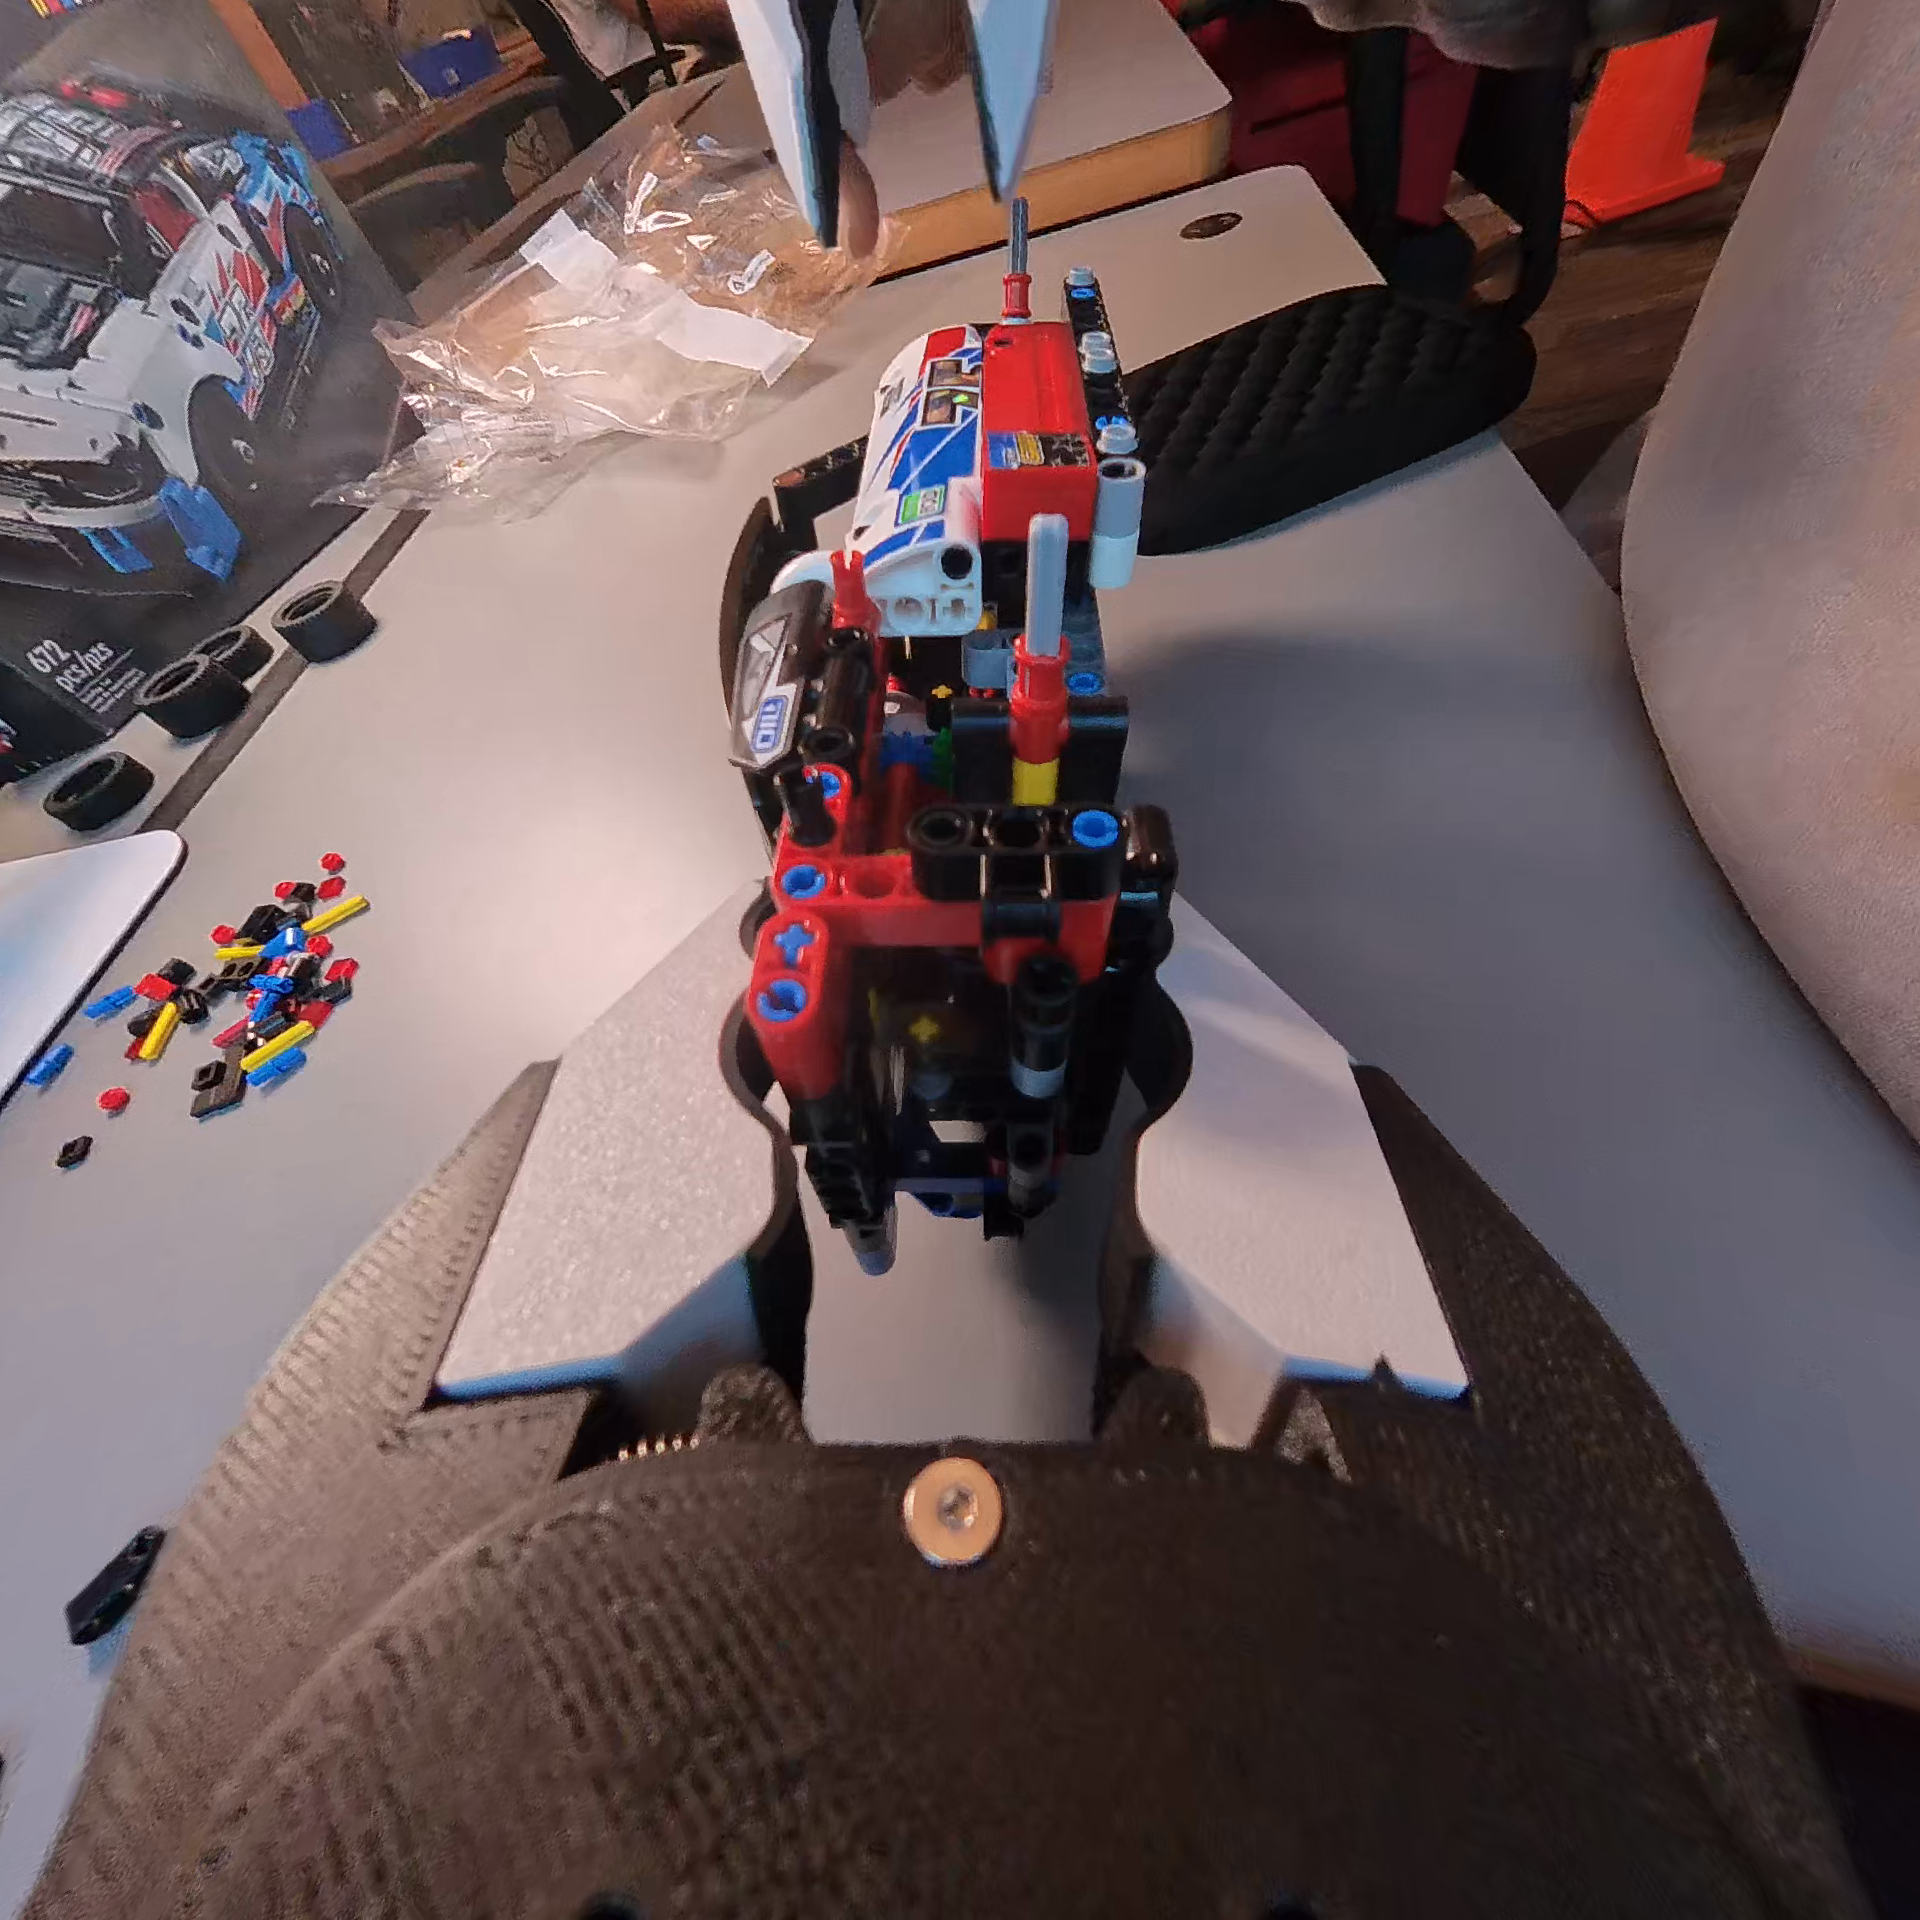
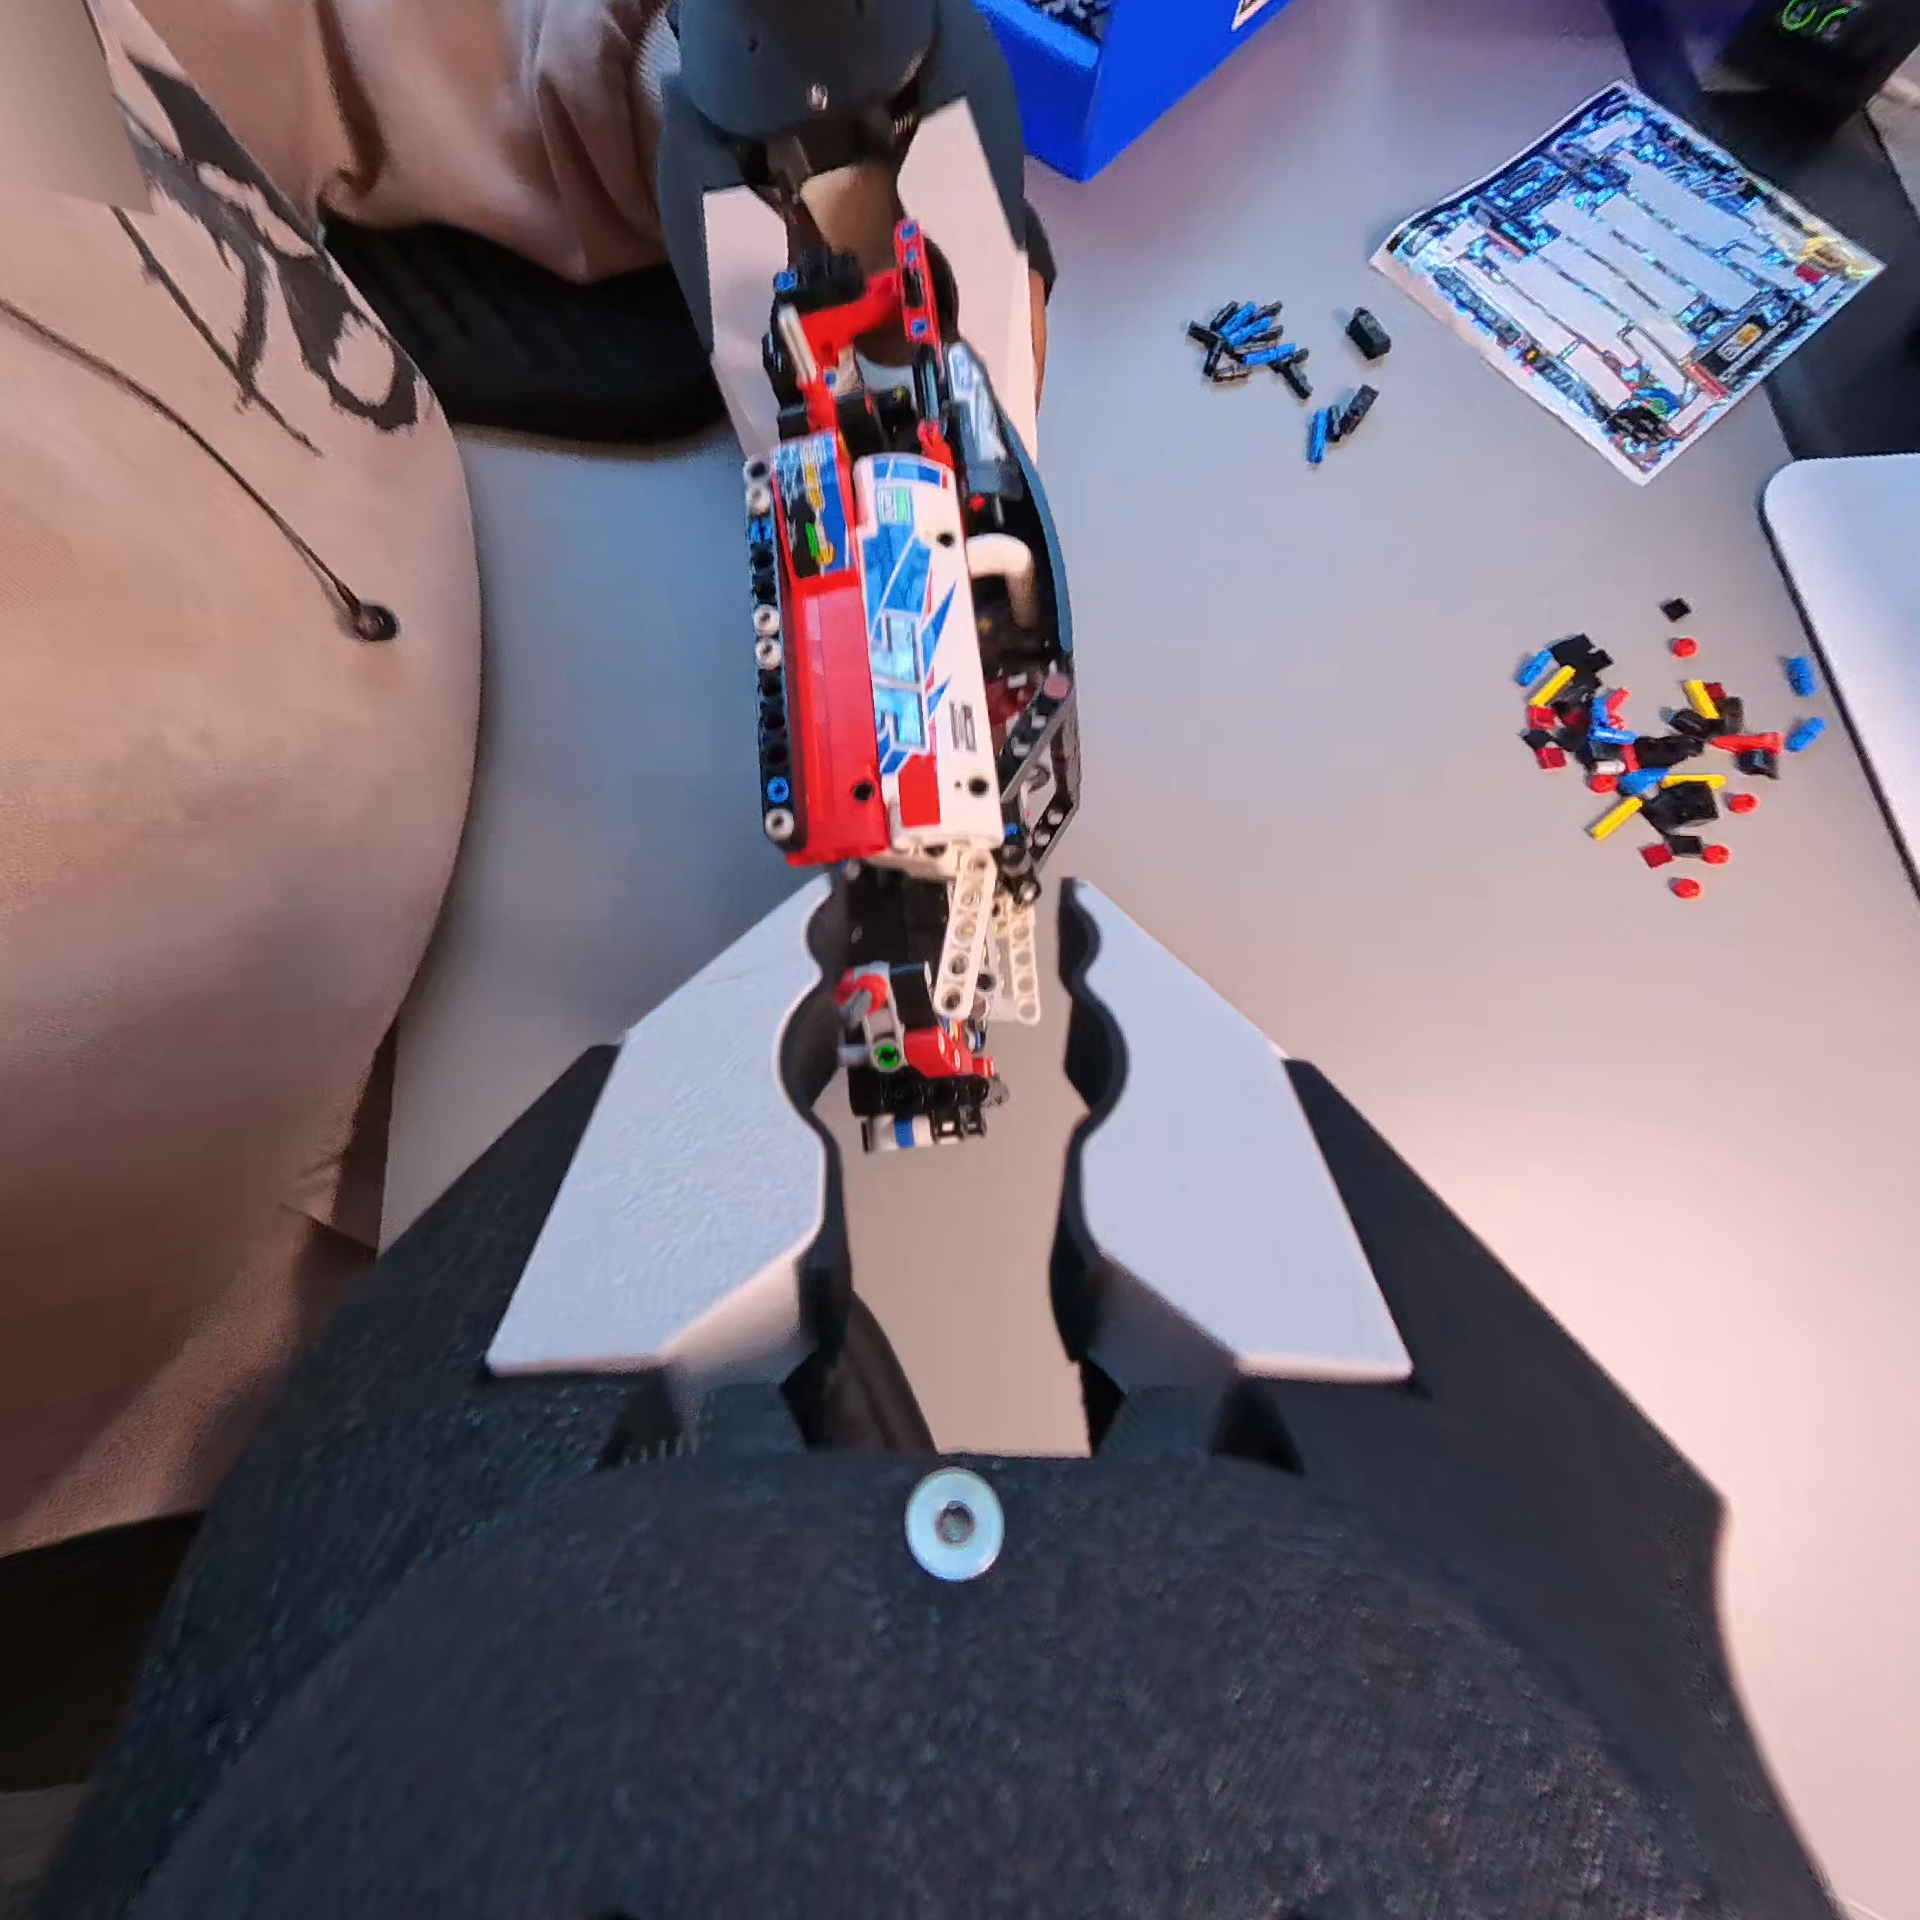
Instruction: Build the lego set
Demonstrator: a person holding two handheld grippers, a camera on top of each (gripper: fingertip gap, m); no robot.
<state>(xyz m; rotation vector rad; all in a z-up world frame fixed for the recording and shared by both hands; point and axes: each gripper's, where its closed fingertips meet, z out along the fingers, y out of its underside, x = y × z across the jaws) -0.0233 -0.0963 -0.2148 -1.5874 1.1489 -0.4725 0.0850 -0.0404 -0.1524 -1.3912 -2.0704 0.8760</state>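
A partly built lego car (image 1: 966, 727), red, black and white with blue stickers, is held in the air over a grey table (image 1: 520, 675). My left gripper (image 1: 971, 935) is shut on its near end, with both fingers pressed against the red and black frame. It also shows at the top of the right wrist view (image 2: 883, 395), gripping the car's far end (image 2: 883, 644). My right gripper (image 2: 945, 904) is open. Its fingers straddle the car's other end with a gap on each side. It hangs just above a thin axle in the left wrist view (image 1: 914, 208).
A pile of small loose pieces (image 1: 249, 977) (image 2: 1652, 748) lies on the table. Black tyres (image 1: 312, 618), the set's box (image 1: 125, 312) and clear bags (image 1: 603, 312) lie far left. A printed sheet (image 2: 1621, 281), blue and black pins (image 2: 1268, 353) and a person's beige top (image 2: 208, 727) are nearby. My right fingertips sit around 15 cm from my left ones.
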